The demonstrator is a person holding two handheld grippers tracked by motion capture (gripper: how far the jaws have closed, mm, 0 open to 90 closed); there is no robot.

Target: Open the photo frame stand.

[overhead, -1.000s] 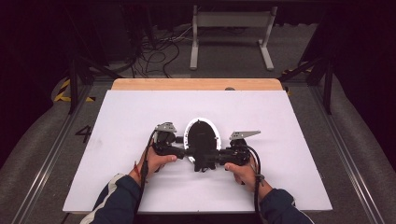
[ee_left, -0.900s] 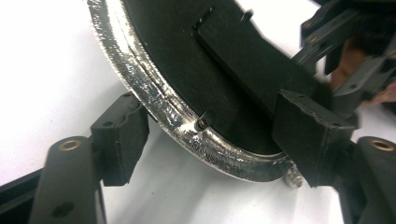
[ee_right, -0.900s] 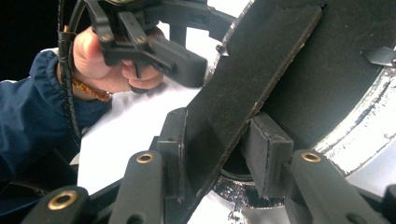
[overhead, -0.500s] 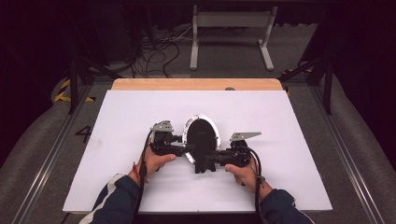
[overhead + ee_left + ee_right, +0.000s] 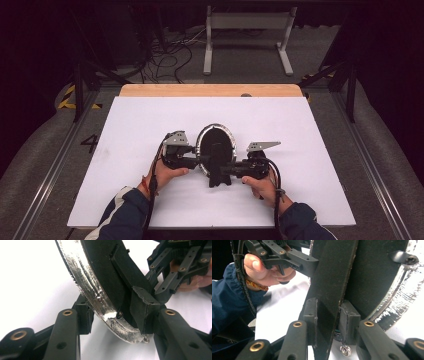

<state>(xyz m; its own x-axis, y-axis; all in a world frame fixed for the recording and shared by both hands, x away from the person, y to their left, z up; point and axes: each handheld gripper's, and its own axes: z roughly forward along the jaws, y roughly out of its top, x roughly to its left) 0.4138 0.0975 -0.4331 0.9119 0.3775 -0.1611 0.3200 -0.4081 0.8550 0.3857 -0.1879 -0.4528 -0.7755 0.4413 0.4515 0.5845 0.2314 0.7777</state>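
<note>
Both tongs clamp the mirror [image 5: 215, 145]

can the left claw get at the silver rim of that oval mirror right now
Probably yes. In the left gripper view the left claw already straddles the mirror at its silver rim, jaws just closing with pads on both sides. Nothing lies between; the right claw grips the black stand strap instead.

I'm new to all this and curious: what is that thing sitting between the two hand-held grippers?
An oval, silver-rimmed black-backed mirror with a black stand strap, seen in the high view between the left gripper and right gripper.
</note>
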